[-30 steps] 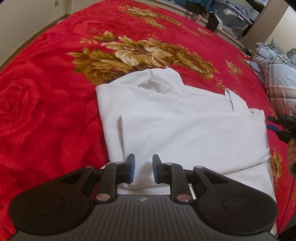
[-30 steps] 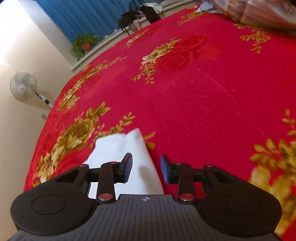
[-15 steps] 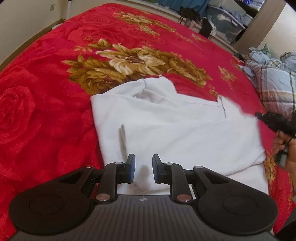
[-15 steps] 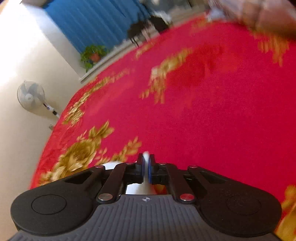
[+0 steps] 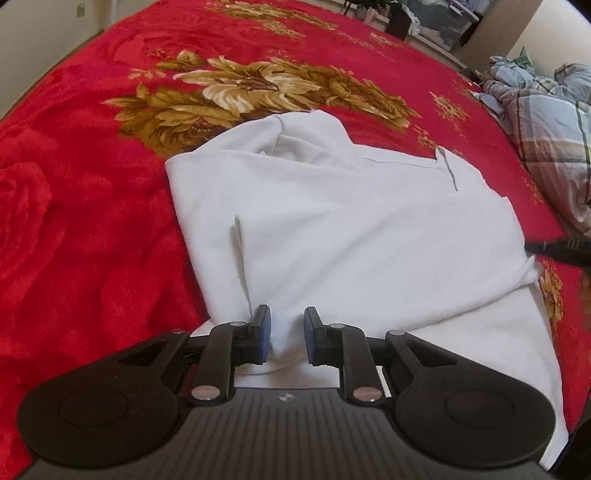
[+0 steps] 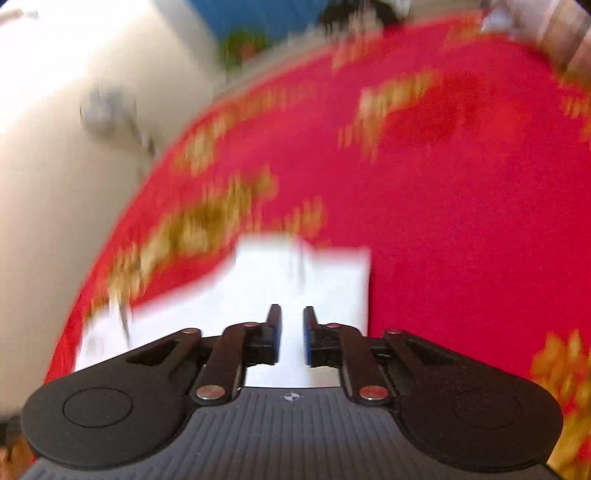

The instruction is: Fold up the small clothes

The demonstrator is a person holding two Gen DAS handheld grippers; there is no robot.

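Note:
A white garment (image 5: 351,229) lies partly folded on a red floral blanket (image 5: 85,229), one layer laid over the body, a sleeve at the far side. My left gripper (image 5: 286,334) is open, its fingers over the garment's near edge, holding nothing. The right gripper's black tip (image 5: 561,249) shows at the garment's right edge in the left wrist view. The right wrist view is motion-blurred: my right gripper (image 6: 291,336) is open with a narrow gap, over the white garment (image 6: 295,273), gripping nothing.
A plaid quilt (image 5: 546,122) lies bunched at the far right of the bed. Storage boxes and dark clutter (image 5: 424,18) stand beyond the bed's far edge. A cream wall (image 6: 74,147), a standing fan (image 6: 107,110) and a potted plant (image 6: 247,44) are past the blanket's edge.
The right gripper shut on the garment's corner half a second ago, then opened and moved; the cloth now lies flat under it. The left gripper stayed open and shifted slightly forward.

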